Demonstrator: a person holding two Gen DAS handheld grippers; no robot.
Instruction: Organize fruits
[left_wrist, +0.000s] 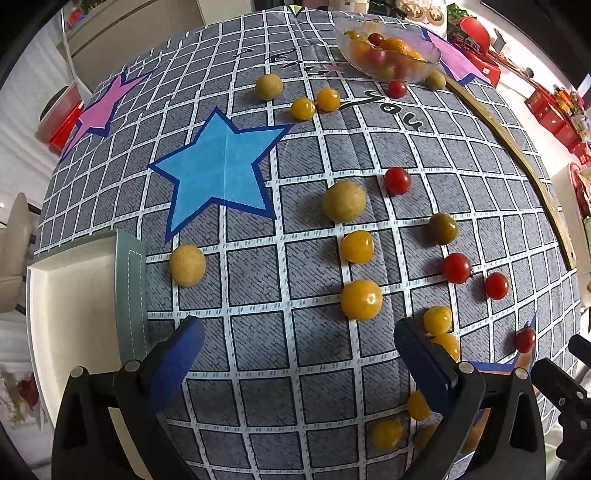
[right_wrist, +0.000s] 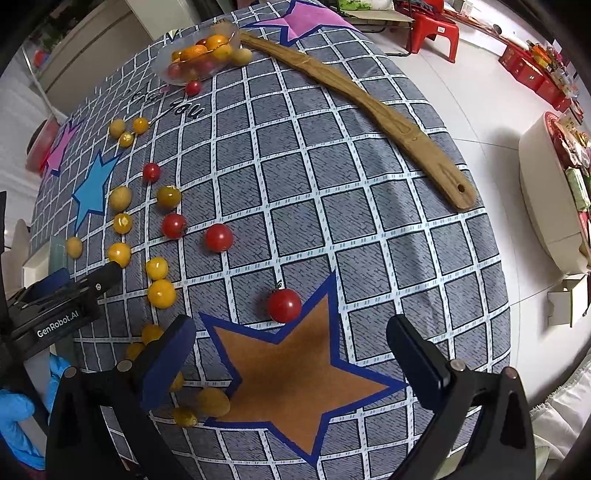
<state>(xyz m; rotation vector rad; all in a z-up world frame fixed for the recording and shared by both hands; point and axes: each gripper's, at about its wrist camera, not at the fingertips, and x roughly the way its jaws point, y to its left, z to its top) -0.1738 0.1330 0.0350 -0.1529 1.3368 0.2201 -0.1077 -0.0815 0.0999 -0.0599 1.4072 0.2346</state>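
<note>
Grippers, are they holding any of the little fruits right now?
No. The left gripper and the right gripper are both open, with only tablecloth between their fingers.

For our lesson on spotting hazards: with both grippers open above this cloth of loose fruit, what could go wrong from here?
1. The round red cherry tomato sits free on the grey checked cloth; a nudge from the open right gripper could roll it away.
2. Yellow cherry tomatoes crowd the left gripper's finger, so closing may knock or squash a neighbour.
3. The clear glass bowl looks tipped, so fruit might spill.
</note>
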